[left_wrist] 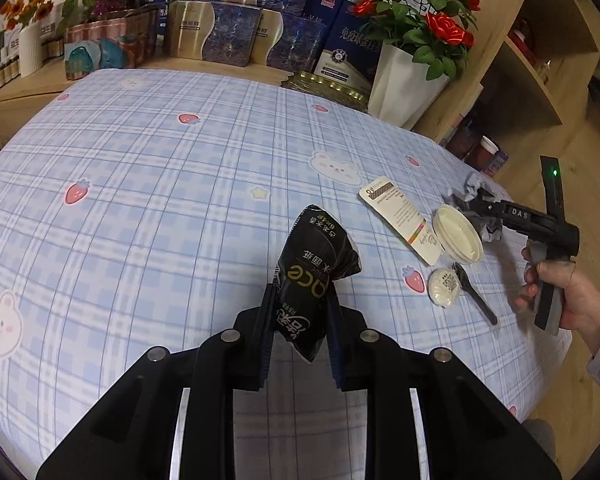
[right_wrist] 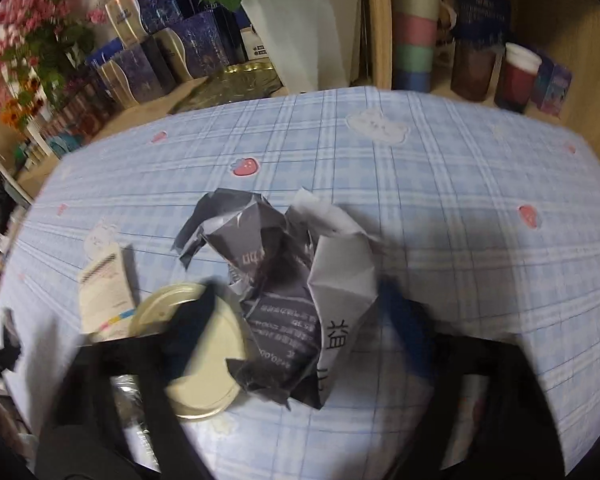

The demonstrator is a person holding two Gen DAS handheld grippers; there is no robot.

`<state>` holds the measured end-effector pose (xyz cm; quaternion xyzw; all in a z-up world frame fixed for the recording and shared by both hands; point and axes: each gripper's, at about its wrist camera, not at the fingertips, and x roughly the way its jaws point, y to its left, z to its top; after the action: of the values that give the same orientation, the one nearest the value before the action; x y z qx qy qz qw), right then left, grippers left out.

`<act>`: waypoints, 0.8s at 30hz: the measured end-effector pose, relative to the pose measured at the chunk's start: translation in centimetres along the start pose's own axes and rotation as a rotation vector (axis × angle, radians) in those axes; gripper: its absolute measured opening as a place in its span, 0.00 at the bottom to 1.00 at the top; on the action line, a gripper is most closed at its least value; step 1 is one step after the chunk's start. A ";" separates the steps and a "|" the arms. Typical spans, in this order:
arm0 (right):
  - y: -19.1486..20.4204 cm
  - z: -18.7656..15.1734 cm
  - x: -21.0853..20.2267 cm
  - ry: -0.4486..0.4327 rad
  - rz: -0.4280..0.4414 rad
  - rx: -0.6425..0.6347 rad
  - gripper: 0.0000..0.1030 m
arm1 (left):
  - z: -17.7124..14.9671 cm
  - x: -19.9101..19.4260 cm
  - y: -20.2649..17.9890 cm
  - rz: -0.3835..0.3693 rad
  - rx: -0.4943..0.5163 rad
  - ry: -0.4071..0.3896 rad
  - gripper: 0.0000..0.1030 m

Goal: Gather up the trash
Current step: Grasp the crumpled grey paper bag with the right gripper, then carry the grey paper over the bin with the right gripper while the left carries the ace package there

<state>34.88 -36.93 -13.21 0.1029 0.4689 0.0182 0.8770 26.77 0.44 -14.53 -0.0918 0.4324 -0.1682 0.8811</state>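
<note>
My left gripper (left_wrist: 300,300) is shut on a black plastic tissue wrapper (left_wrist: 316,268) and holds it above the checked tablecloth (left_wrist: 140,200). My right gripper (right_wrist: 300,316) is open, its fingers on either side of a crumpled grey-and-white paper ball (right_wrist: 292,280) on the cloth; the view is blurred. In the left wrist view the right gripper (left_wrist: 476,208) is at the paper ball (left_wrist: 480,192) near the table's right edge. A cream round lid (right_wrist: 204,352) lies under the left finger and also shows in the left wrist view (left_wrist: 458,232).
A white card packet (left_wrist: 400,216), a small round white packet (left_wrist: 444,288) and a black plastic spoon (left_wrist: 476,300) lie near the lid. Boxes (left_wrist: 220,32) and a white pot of red roses (left_wrist: 412,40) stand behind the table. A wooden shelf (left_wrist: 540,60) is at the right.
</note>
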 end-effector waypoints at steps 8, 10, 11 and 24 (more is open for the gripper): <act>-0.1 -1.3 -5.5 -0.132 0.037 0.020 0.59 | -1.7 -2.1 -0.5 -0.015 0.001 -0.008 0.22; 0.1 -1.8 -6.6 -0.144 0.049 0.016 0.59 | -2.4 -3.0 -0.9 -0.024 0.003 -0.008 0.22; 0.5 -2.3 -7.4 -0.150 0.057 0.008 0.59 | -2.6 -3.3 -1.1 -0.026 0.005 -0.009 0.22; 5.2 -9.4 -15.0 -0.183 0.171 -0.077 0.59 | -7.6 -8.3 -3.2 -0.081 0.033 -0.014 0.22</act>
<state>19.04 -32.25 -5.03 0.1102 0.3753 0.1015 0.9147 15.28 0.47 -12.09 -0.0959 0.4194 -0.2100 0.8779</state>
